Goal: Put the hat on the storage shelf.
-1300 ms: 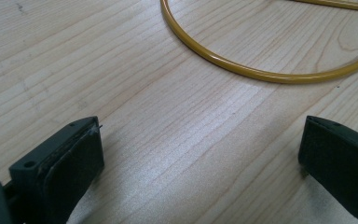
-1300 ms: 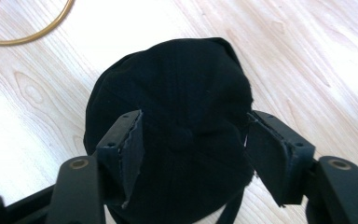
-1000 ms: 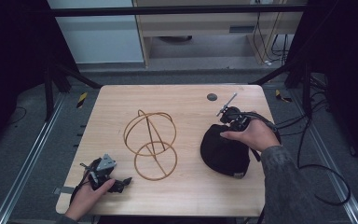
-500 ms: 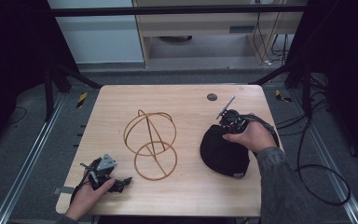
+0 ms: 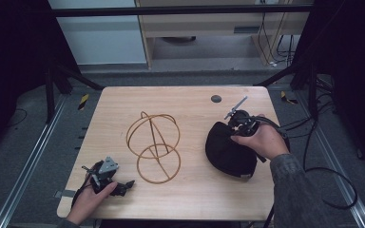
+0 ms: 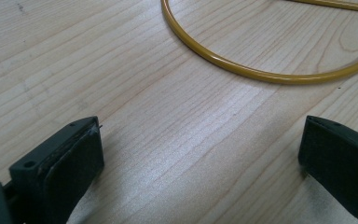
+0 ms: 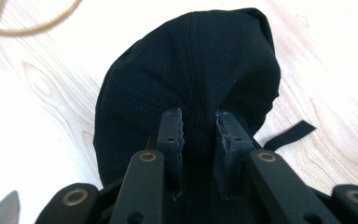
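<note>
The wooden table [image 5: 180, 199] is the biggest thing here, one of it, with a single dark round spot [image 5: 216, 99] near its far edge, beyond the right gripper. Next in size is the one wire stand [image 5: 154, 147], golden hoops joined into a frame, standing between the two grippers; its flat bottom ring [image 6: 261, 74] lies just ahead of the left gripper's jaws. Then comes the one black cap [image 5: 230, 149], lying directly under and in front of the right gripper [image 5: 240, 124]. Its long axis runs from the gripper's end toward the person's side of the table, the far end lifted into a fold; the brim is probably at the near end, though the dark cloth makes that hard to judge. A black strap [image 7: 289, 134] trails out beside the right jaw. The right gripper's jaws have just been closing and now stand pinched on a ridge of the cap [image 7: 191, 84] cloth. The left gripper [image 5: 108, 178], smallest, rests on the table at the near left corner, its jaws wide apart with only bare wood between them.
</note>
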Demonstrator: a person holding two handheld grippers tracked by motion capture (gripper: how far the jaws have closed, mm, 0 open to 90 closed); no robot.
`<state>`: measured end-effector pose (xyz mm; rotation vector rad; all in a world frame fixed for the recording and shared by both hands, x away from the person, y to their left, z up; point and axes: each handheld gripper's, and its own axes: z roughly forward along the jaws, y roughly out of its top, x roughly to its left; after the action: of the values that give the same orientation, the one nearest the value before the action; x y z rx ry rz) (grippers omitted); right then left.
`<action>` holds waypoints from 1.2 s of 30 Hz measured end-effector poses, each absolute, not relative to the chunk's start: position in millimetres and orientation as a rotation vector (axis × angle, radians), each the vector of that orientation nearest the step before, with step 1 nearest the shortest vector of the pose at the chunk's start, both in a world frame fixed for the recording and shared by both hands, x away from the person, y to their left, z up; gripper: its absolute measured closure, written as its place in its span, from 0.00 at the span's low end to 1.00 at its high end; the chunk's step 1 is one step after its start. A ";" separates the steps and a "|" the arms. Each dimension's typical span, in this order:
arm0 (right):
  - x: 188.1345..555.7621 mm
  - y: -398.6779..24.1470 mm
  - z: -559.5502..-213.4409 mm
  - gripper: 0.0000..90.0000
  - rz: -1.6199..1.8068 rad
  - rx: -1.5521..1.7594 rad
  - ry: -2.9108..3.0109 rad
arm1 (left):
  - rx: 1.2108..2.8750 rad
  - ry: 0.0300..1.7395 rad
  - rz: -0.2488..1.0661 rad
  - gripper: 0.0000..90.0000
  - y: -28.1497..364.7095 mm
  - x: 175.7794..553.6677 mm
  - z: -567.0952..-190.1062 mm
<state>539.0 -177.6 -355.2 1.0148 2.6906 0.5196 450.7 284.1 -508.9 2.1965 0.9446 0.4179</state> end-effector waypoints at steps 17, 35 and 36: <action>510.1 -193.0 -322.0 0.83 0.697 1.037 2.582 | 2.196 0.946 0.418 0.00 284.0 450.6 -508.9; 502.8 -186.9 -288.5 0.83 0.741 0.990 2.531 | 2.196 0.949 0.422 0.00 283.8 450.8 -508.8; 502.8 -186.9 -288.5 0.83 0.741 0.990 2.531 | 2.196 0.949 0.422 0.00 283.8 450.8 -508.8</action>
<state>502.8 -186.9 -288.5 0.9902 2.5314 0.7411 450.8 283.8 -508.8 2.1958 0.9490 0.4224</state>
